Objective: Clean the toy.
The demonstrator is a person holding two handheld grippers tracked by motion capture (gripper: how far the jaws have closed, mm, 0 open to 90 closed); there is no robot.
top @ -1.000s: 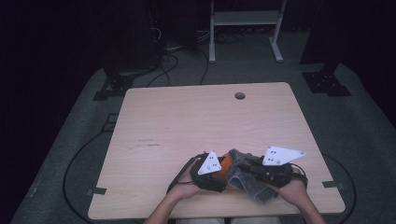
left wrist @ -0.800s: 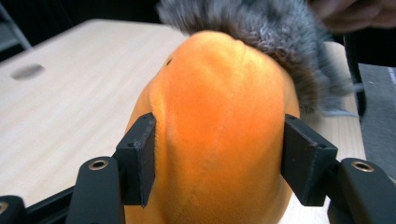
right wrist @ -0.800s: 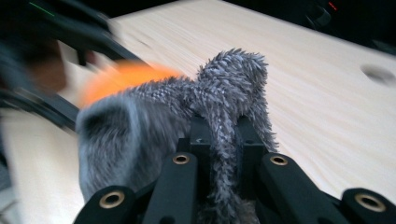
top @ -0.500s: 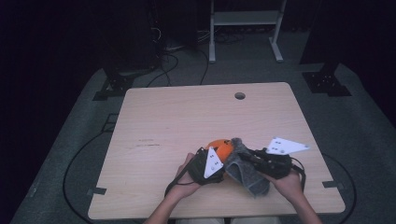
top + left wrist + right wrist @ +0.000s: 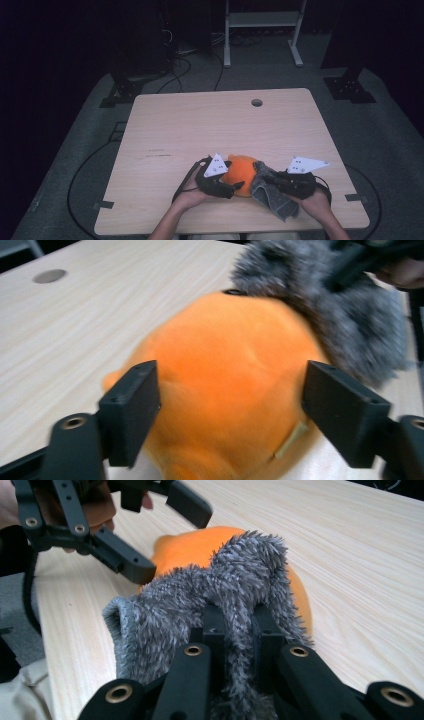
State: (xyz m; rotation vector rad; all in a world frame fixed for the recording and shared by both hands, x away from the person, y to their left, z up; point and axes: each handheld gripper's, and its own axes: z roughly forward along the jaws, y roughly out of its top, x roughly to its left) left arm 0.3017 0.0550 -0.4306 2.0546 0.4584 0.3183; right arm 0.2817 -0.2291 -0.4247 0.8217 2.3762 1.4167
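With the right hand-held gripper (image 5: pixel 235 630) pinching the grey sock (image 5: pixel 200 600) and the left hand-held gripper (image 5: pixel 230 410) spread around the orange plush (image 5: pixel 225 390) on the worktop (image 5: pixel 200 130), the sock risked slipping free.

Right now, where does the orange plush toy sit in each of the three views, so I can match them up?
High view: the orange plush toy lies near the table's front edge, between the two grippers.
Left gripper view: it sits centre frame, between the open jaws.
Right gripper view: upper middle, partly behind the grey fuzzy cloth.
Shared landmark: that grey fuzzy cloth, lying against the toy in all three.
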